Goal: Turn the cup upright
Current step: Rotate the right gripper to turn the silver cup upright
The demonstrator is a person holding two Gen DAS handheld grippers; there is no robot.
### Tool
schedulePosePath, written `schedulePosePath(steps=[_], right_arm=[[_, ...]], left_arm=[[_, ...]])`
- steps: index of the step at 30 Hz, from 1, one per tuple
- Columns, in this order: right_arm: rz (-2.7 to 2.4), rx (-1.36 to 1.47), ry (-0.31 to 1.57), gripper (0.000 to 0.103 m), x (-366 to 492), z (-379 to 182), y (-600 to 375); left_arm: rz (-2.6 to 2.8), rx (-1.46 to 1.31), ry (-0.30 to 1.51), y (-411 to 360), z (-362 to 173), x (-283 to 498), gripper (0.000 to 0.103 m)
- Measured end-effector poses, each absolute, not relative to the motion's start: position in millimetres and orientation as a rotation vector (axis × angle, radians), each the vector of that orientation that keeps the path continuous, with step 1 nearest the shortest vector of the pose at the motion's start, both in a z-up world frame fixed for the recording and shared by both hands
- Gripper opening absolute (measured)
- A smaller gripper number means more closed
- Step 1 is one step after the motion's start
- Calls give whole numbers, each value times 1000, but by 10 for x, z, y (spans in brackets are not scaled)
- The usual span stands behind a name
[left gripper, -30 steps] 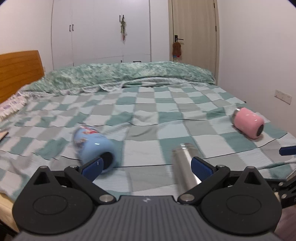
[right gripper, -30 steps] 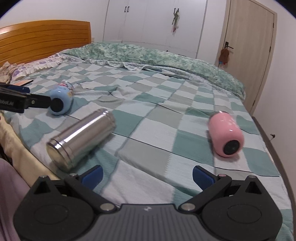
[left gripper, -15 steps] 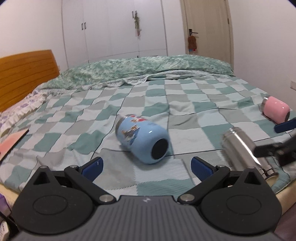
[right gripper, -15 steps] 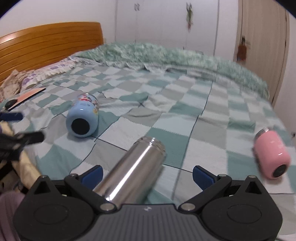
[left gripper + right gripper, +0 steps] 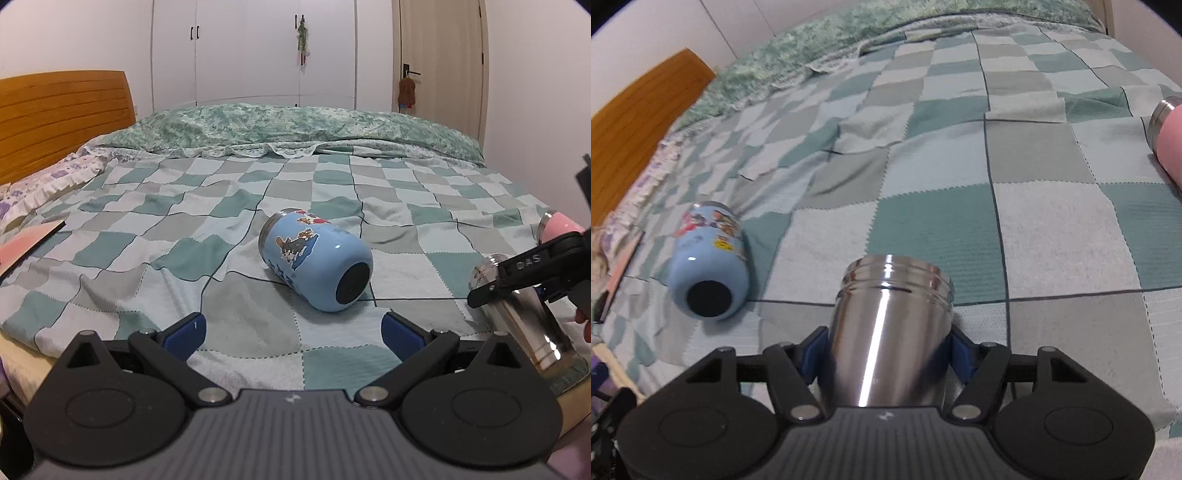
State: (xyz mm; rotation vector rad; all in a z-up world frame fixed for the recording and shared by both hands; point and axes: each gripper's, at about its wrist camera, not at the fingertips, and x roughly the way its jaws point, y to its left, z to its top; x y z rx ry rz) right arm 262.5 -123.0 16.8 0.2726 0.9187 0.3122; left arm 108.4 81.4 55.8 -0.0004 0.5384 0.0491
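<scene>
Steel cup [image 5: 890, 328]: shiny, lying down, threaded mouth facing away.
Blue cup [image 5: 317, 264]: cartoon-printed, sideways, left of steel cup.
Pink cup [image 5: 1169, 136]: toppled, right of steel cup.

Three cups lie on their sides on the bed [image 5: 332, 192], all toward its near edge. The cartoon-printed cup [image 5: 317, 264] is leftmost, the steel cup [image 5: 890, 332] lies between the right gripper's [image 5: 886, 350] fingers in the middle, and the third cup [image 5: 1169, 138] lies well apart toward the right edge. A flat book [image 5: 26, 245] rests at the left edge, before the headboard [image 5: 62, 118].

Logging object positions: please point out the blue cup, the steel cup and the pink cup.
blue cup [image 5: 314, 254]: left wrist view, its side.
steel cup [image 5: 886, 332]: right wrist view, its side.
pink cup [image 5: 1171, 144]: right wrist view, its side.
</scene>
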Motion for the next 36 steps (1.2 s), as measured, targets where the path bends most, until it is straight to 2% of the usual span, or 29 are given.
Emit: schedulePosePath(steps=[11,19,31,36], right_arm=[[391,180,520,65,1773,528,-1424],[408,144,306,63,1336,643,-1530],[240,-51,108,62,1604,1147,-1653],[188,-70,82,62,1797,1099,-1661]], left_arm=[[17,-40,521,667,586,972,103],[-31,-63,495,447,647,837,103],[-42,-66,465,195,706,815,103],[-39,-68,470,173,686,834,103]])
